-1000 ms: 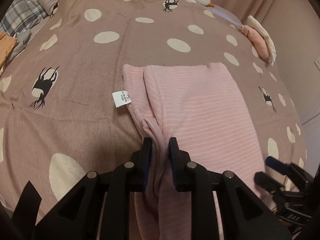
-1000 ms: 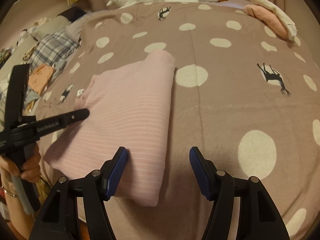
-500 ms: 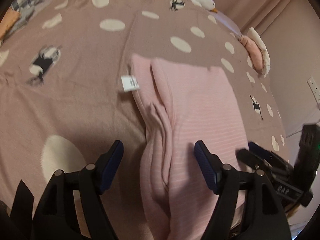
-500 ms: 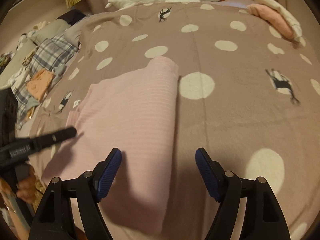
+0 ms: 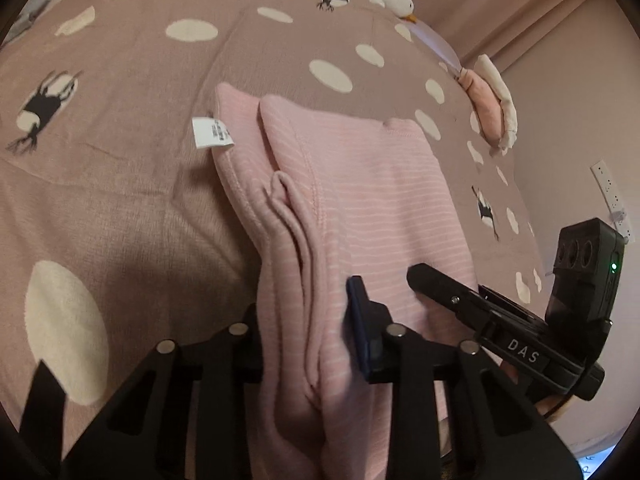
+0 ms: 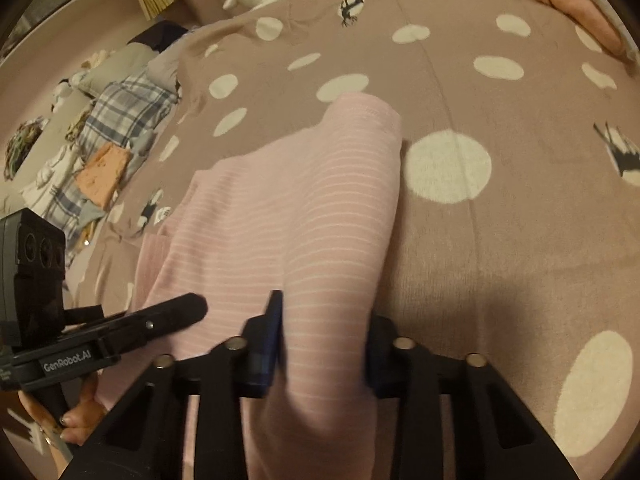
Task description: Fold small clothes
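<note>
Near edge of the bed (image 6: 520,240), both wrist views: the pink striped garment (image 5: 380,208) lies with its long axis running from this near edge toward the far one, its near end gathered between both pairs of fingers. The left gripper (image 5: 308,336) has just been closing and now pinches the bunched, ridged folds at the garment's left side; only the blue pad of one of its fingers (image 5: 360,332) is visible, pressed into the cloth, the other being hidden behind the fabric. The right gripper (image 6: 324,344) has likewise just been closing and pinches the near right-hand portion, cloth filling the gap between its fingers (image 6: 270,340) and bulging over them. Each gripper appears in the other's view, so the two grips sit side by side, near but apart, on the same near end; neither hand is nearer the work. The free length extends straight ahead of the fingers, so, by judgement, any fold would carry this held end forward over the rest. Garment: soft knit, pale pink with thin white stripes, already doubled lengthwise, a stitched seam along the overlapping layer, right edge straight, left edge rumpled. A white care label (image 5: 211,133) projects from its far left corner onto the bedspread, which is dusty brown with white spots. Beyond, near the bed's far right corner, lies a folded pink and cream pile (image 5: 490,108)
</note>
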A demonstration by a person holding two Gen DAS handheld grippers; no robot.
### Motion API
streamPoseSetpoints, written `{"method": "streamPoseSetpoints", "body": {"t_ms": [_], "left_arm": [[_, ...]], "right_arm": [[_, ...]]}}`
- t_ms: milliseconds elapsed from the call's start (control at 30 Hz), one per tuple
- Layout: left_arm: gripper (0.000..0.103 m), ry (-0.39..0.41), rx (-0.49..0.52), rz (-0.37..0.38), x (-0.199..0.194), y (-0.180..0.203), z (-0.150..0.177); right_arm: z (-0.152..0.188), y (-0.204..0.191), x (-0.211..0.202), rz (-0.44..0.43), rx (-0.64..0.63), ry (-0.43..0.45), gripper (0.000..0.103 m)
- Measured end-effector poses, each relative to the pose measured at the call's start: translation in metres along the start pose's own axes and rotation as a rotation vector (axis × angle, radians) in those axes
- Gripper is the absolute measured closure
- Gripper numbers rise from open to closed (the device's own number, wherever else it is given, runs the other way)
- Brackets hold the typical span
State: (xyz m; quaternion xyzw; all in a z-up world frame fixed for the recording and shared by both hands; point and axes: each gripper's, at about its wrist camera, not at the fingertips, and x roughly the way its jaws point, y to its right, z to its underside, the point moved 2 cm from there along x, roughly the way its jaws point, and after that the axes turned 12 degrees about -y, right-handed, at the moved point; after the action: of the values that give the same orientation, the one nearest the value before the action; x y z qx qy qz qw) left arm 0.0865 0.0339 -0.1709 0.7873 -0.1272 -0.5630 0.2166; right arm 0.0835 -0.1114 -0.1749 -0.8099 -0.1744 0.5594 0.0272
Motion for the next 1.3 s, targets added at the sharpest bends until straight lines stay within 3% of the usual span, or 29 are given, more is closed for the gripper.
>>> {"method": "streamPoseSetpoints", "body": {"t_ms": [167,267,500,700,967,1167,1267,1300], "left_arm": [[0.075,0.058,0.065,-0.004,-0.016,0.031,-0.002],[0.075,0.088,0.088,0.034,-0.020,0.052,-0.008],[0.075,0.105,0.156,0.038,-0.003,0.093,-0.018],[0.075,0.059,0.153,0.023,0.029,0.101,-0.024],[0.074,-0.021,0.127,-0.036,0.066,0.097,-0.024],[0.063,-0.024,0.101,-0.052,0.067,0.092,-0.023],[0.052,-0.006,0.098,-0.067,0.058,0.092,-0.020],[0.044,0.002,0.099,-0.068,0.054,0.092,-0.018]], "right_arm": [[-0.005,-0.004,-0.033,0.055,-0.047,0.068,0.074],[-0.009,0.002,-0.059,0.089,-0.060,0.117,0.074],[-0.013,0.032,-0.080,0.163,-0.044,0.179,0.074],[-0.013,0.057,-0.067,0.164,0.024,0.149,0.074],[-0.006,0.081,-0.041,0.173,0.092,0.044,0.074],[-0.002,0.086,-0.043,0.184,0.125,0.033,0.067],[0.000,0.087,-0.049,0.217,0.137,0.042,0.060],[0.001,0.088,-0.052,0.235,0.139,0.052,0.057]]}}
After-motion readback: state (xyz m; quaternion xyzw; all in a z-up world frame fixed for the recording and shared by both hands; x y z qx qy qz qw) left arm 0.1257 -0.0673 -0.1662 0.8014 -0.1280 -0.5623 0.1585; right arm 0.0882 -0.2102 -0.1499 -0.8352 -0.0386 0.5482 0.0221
